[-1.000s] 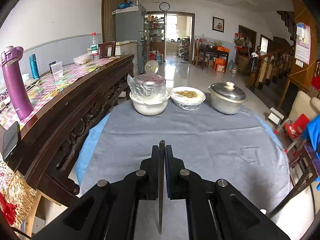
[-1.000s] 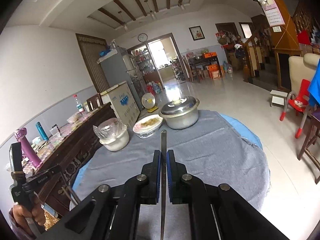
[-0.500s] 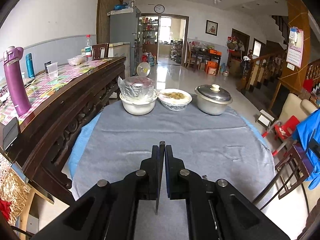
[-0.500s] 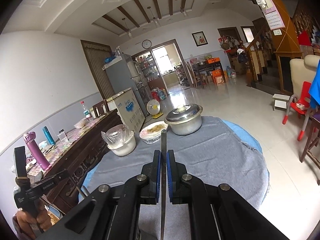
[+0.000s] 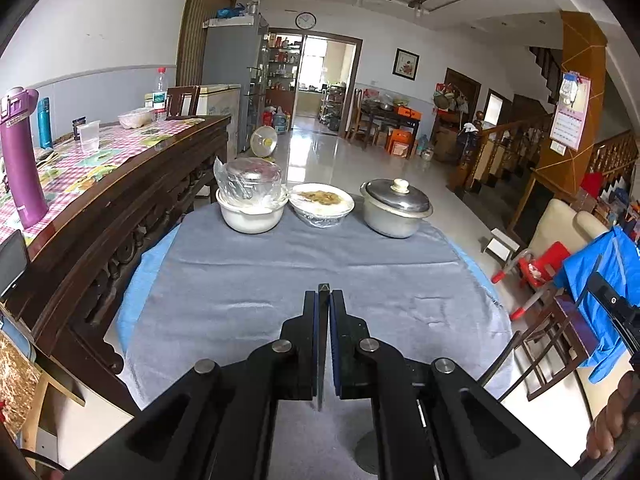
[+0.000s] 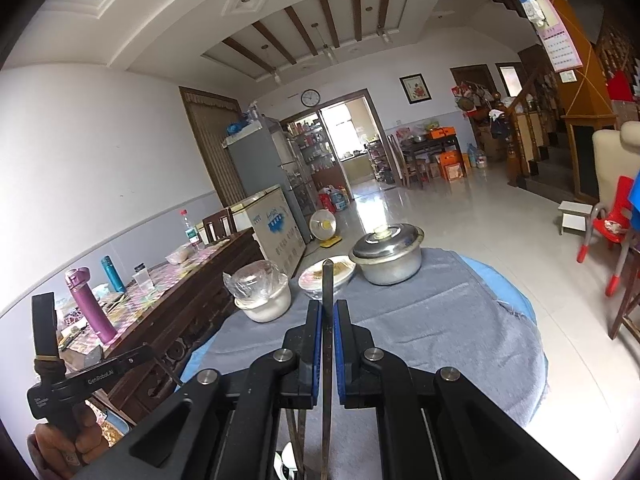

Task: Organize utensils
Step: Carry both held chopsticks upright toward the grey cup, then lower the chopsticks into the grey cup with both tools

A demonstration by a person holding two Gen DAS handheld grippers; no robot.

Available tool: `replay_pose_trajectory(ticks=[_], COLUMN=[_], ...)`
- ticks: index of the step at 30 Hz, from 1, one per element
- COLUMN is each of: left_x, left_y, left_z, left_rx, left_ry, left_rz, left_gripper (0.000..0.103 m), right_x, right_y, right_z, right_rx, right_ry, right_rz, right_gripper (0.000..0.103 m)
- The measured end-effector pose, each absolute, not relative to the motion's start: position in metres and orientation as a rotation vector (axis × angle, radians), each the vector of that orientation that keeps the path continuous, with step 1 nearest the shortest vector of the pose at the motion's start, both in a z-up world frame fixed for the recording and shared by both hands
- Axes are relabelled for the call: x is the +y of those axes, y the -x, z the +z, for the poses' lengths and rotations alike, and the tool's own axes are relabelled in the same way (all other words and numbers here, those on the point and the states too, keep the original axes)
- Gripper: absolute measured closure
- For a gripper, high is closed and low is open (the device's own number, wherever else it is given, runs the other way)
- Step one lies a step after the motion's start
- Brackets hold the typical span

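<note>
My left gripper (image 5: 323,296) is shut on a thin dark metal utensil (image 5: 321,360), seen edge-on, with its tip just past the fingertips. It hangs above the grey cloth of the round table (image 5: 240,280). My right gripper (image 6: 328,304) is shut on a longer flat metal utensil (image 6: 327,280) that sticks out well beyond the pads. Under the right gripper a few more utensils (image 6: 297,436) show at the bottom edge. The left gripper's handle (image 6: 44,320), in a person's hand, shows at the lower left of the right wrist view.
At the table's far edge stand a white bowl with a wrapped lid (image 5: 252,208), a film-covered dish of food (image 5: 322,204) and a lidded metal pot (image 5: 396,208). A dark wooden sideboard (image 5: 132,200) with a purple flask (image 5: 20,160) runs along the left. Chairs (image 5: 552,320) stand right.
Both grippers have lifted and drawn back a little from the table, so the bowls look smaller and lower. Each still grips its utensil.
</note>
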State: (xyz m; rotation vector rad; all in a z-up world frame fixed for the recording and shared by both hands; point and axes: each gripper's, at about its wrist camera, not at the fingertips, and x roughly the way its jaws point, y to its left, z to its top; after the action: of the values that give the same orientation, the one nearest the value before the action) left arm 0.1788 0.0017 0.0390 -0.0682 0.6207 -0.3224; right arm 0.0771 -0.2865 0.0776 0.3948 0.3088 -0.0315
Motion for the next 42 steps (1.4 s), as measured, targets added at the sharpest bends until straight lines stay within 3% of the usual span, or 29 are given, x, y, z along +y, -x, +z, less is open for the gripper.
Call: replay_pose_trajectory(ticks=[31,42], left_x=[0.021,0.007], left_y=[-0.103,-0.092], left_z=[0.125,0.132], left_rx=[0.41,0.413], left_ry=[0.09,0.095], left_rz=[-0.465,-0.554], left_gripper=[0.098,0.098], right_x=[-0.279,-0.268], right_y=[-0.059,-0.062], right_z=[0.099,0.098], right_rx=[0.233,0.227], right_ry=[-0.399,-0.412], right_rz=[0.043,0.077], right_gripper=[0.096,0.096])
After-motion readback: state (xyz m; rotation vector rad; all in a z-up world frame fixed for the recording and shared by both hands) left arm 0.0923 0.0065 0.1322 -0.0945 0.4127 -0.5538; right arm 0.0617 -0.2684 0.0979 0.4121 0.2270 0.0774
